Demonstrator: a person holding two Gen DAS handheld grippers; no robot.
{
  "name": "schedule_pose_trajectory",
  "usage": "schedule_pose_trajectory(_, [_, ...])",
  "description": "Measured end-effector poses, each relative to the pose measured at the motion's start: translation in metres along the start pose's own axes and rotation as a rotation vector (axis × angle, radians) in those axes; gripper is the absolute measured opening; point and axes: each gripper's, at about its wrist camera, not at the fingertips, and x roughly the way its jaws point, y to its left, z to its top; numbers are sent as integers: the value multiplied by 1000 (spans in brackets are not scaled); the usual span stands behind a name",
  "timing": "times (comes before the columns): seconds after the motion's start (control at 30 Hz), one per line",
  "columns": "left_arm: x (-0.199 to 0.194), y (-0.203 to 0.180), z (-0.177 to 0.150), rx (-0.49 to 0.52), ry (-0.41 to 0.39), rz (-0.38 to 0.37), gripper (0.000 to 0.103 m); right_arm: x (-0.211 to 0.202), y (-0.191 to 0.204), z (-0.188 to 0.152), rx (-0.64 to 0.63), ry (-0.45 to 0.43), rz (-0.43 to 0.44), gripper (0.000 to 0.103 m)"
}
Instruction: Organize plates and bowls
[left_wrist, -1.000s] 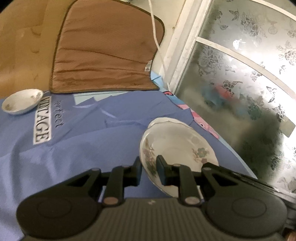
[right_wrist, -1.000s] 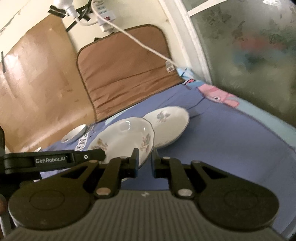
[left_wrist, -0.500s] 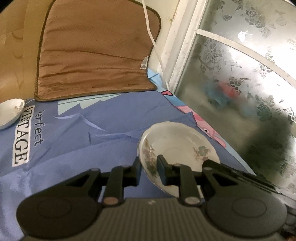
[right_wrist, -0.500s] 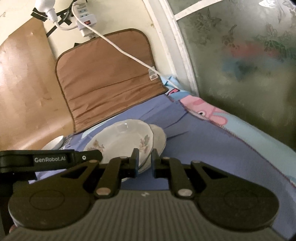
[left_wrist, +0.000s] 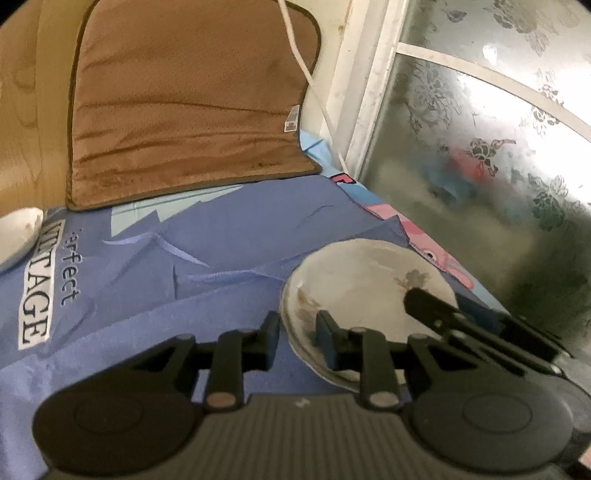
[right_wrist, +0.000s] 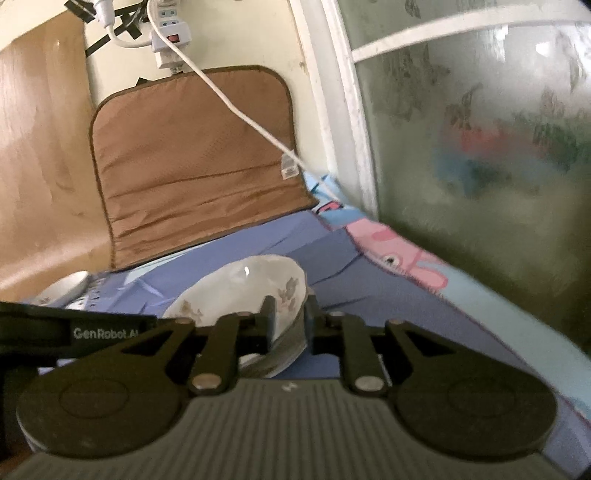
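Note:
A white plate with flower prints (left_wrist: 362, 280) lies low over the blue cloth, held from both sides. My left gripper (left_wrist: 297, 334) is shut on its left rim. My right gripper (right_wrist: 289, 318) is shut on the right rim of the same plate (right_wrist: 240, 291); its body reaches in from the right in the left wrist view. A second plate under the held one shows only as a grey edge (right_wrist: 284, 350). A small white bowl (left_wrist: 16, 236) sits far left on the cloth, also in the right wrist view (right_wrist: 62, 288).
A brown mat (left_wrist: 184, 110) leans against the back wall, a white cable (right_wrist: 236, 107) hanging across it. A frosted flowered window (left_wrist: 498, 166) runs along the right side. The blue cloth (left_wrist: 229, 236) bears a "VINTAGE" print. A pink cartoon sheet (right_wrist: 406, 258) borders the right.
The held plate has moved to the right and down over the second plate, which now is almost hidden under it. Both grippers stayed shut on its rim.

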Motion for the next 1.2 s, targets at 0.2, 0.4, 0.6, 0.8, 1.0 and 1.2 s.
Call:
schedule_pose_trajectory(0.2, [-17, 3, 0, -4, -39, -8, 23, 4, -4, 1, 25, 0, -41, 36])
schedule_pose_trajectory(0.4, [-44, 26, -7, -7, -81, 16, 24, -12, -4, 8, 59, -62, -56, 37])
schedule_pose_trajectory(0.6, [-73, 93, -26, -89, -101, 132, 24, -27, 23, 17, 56, -82, 72, 36])
schedule_pose_trajectory(0.8, [-103, 182, -53, -189, -106, 356, 24, -5, 73, 20, 66, 101, 314, 35])
schedule_pose_trajectory(1.0, [-122, 228, -69, -321, -143, 334, 24, 44, 138, 18, 83, 310, 453, 32])
schedule_pose_trajectory(1.2, [-128, 239, -72, -386, -170, 252, 24, 103, 193, 27, 172, 438, 499, 32])
